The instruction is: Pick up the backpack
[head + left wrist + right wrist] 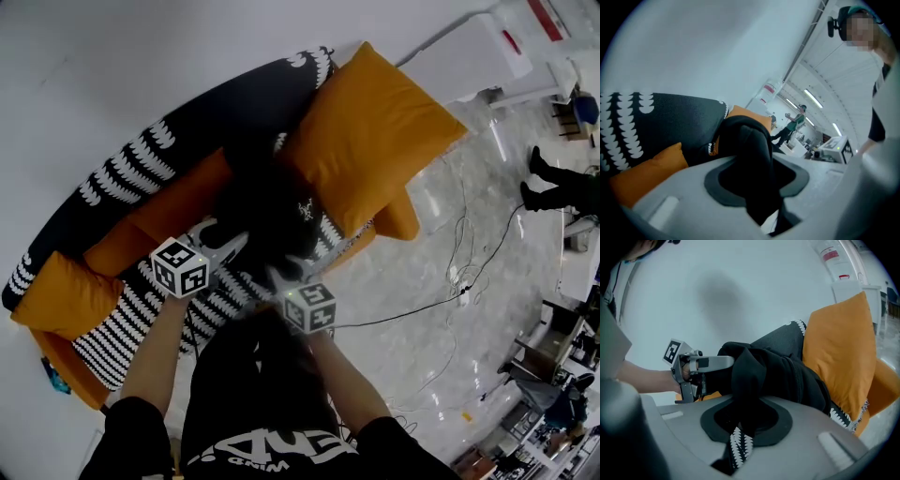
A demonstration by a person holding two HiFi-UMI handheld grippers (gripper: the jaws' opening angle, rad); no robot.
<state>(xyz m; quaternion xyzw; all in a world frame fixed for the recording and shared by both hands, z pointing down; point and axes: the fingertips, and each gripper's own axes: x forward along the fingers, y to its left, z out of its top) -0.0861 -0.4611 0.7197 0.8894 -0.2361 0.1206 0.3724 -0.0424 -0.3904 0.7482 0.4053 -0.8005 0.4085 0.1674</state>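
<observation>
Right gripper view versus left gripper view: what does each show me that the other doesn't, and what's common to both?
Only the right gripper view: the left gripper seen from outside, reaching into the backpack. Only the left gripper view: a person in a green top far off, under ceiling lights. Both: black backpack fabric pinched in that view's own jaws, with the black patterned sofa and orange cushions behind.

a curved sofa (187, 122) with a black back printed in white scallops and an orange seat stands on a glossy pale floor (441, 375). a black backpack (267, 211) lies near the middle of the seat, touching a large orange cushion (375, 141) that leans at the right. a smaller orange cushion (66, 295) lies at the left end, well apart.
</observation>
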